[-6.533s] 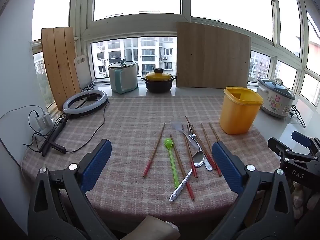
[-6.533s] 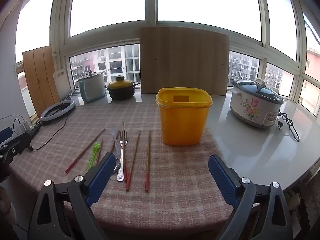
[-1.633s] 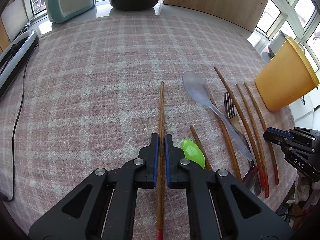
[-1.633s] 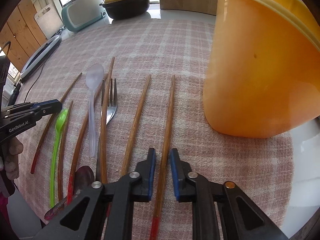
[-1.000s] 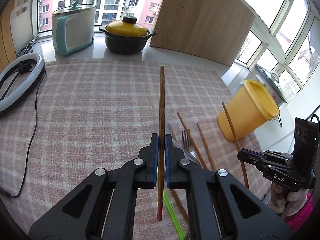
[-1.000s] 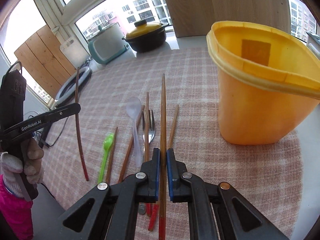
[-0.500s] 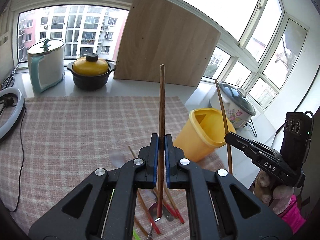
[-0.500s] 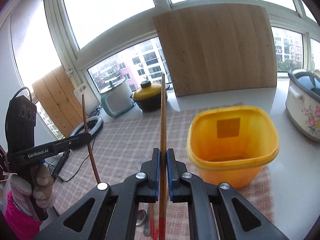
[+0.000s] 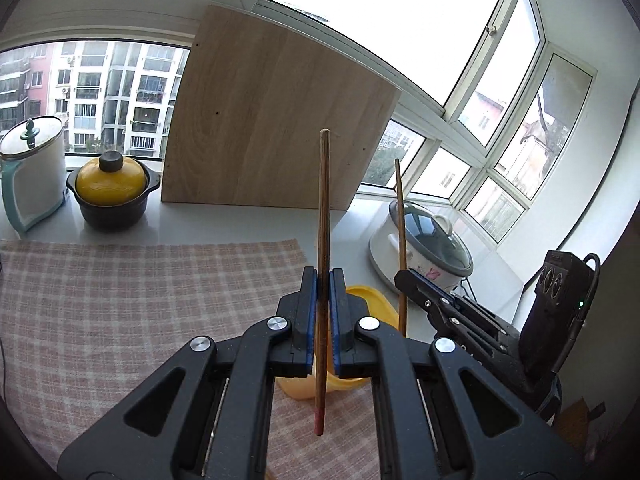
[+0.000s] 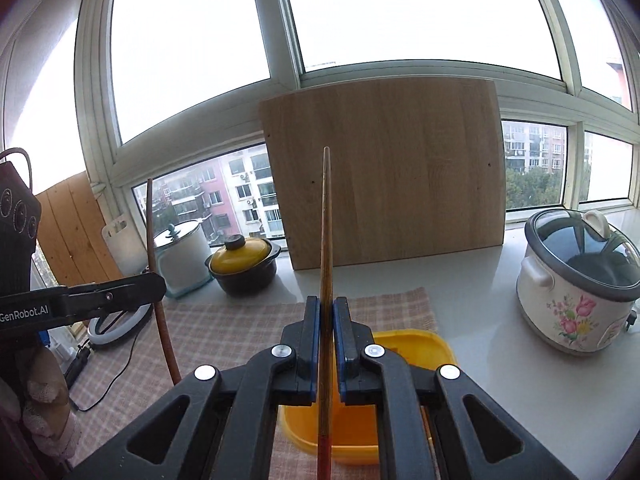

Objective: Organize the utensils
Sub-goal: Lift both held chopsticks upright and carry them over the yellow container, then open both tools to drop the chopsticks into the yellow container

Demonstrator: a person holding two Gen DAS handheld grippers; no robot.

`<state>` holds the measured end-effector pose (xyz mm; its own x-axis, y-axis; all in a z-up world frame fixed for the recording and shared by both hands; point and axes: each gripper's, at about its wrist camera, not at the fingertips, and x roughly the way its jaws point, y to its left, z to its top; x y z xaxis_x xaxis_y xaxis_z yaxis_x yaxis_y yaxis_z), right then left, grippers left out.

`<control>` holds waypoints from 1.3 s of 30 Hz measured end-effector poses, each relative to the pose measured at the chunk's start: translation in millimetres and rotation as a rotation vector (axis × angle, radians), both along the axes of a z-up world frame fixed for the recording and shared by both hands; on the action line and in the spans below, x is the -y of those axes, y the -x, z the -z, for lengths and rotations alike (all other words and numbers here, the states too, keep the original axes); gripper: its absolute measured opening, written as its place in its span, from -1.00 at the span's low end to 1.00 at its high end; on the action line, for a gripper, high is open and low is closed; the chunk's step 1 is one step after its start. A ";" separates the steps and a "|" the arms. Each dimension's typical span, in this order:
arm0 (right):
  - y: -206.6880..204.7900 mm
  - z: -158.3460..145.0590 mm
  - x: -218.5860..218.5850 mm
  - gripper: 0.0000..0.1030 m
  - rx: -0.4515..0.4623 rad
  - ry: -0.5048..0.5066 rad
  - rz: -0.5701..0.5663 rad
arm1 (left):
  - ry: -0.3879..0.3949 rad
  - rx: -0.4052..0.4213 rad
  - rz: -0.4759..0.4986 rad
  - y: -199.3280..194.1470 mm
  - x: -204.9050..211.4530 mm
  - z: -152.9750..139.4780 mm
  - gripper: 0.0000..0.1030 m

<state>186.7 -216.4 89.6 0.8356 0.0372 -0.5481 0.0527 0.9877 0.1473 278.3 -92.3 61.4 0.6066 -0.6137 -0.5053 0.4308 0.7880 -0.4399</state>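
My left gripper (image 9: 323, 280) is shut on a wooden chopstick (image 9: 323, 208) with a red lower tip, held upright above the yellow container (image 9: 370, 298). My right gripper (image 10: 327, 308) is shut on a second red-tipped chopstick (image 10: 326, 232), also upright, directly over the yellow container (image 10: 416, 344). In the left wrist view the right gripper (image 9: 408, 278) holds its chopstick (image 9: 400, 216) beside the container. In the right wrist view the left gripper (image 10: 158, 280) and its chopstick (image 10: 154, 240) are at the left. The other utensils on the cloth are hidden.
A checked cloth (image 9: 120, 300) covers the table. A wooden board (image 10: 384, 176) leans on the window. A floral rice cooker (image 10: 576, 276) stands at the right, a black pot with yellow lid (image 10: 244, 262) and a white-teal appliance (image 9: 30, 176) at the back, a ring light (image 10: 116, 324) at the left.
Both grippers have moved closer over the yellow container with their chopsticks still held upright. The utensils on the cloth have dropped out of view.
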 end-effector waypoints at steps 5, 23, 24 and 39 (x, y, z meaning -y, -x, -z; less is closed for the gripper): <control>-15.1 -1.0 19.0 -0.92 0.024 -0.009 0.059 | 0.034 0.016 -0.023 -17.5 20.1 -4.4 -0.93; -23.0 52.5 34.7 -0.92 -0.073 0.006 0.129 | -0.039 -0.037 -0.009 -22.5 57.4 50.1 -0.93; -21.1 52.9 34.6 -0.92 -0.077 0.006 0.127 | -0.043 -0.041 -0.005 -20.7 57.1 52.1 -0.93; -5.8 52.0 34.6 -0.90 -0.139 0.006 0.104 | -0.122 -0.050 0.046 -7.1 62.4 58.1 -0.93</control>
